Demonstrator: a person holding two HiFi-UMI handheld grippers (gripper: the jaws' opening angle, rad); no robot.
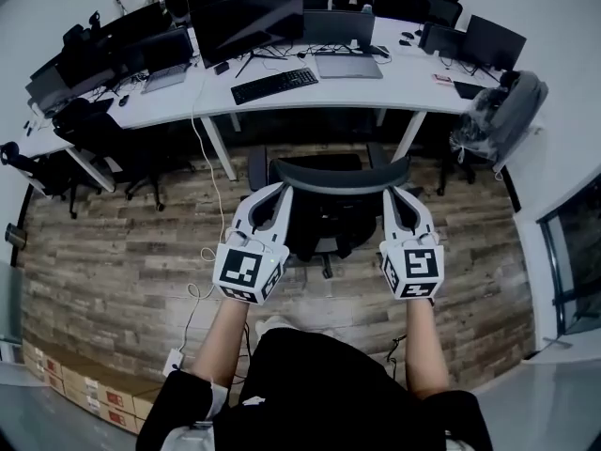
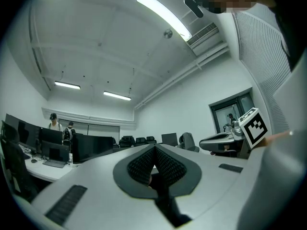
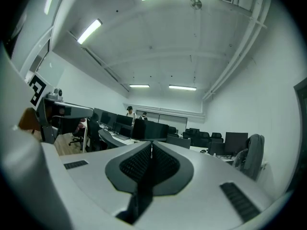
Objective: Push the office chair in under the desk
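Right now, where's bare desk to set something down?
Bare desk lies right of the laptop, plus a strip in front of the keyboard. It is crowded behind, along the monitors.

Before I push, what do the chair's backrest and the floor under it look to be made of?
Backrest: smooth matt grey rim, likely plastic. The dark panel inside it is fabric or mesh, too small to tell which. Floor: matt planks in mixed browns with visible seams, either wood or wood-look vinyl.
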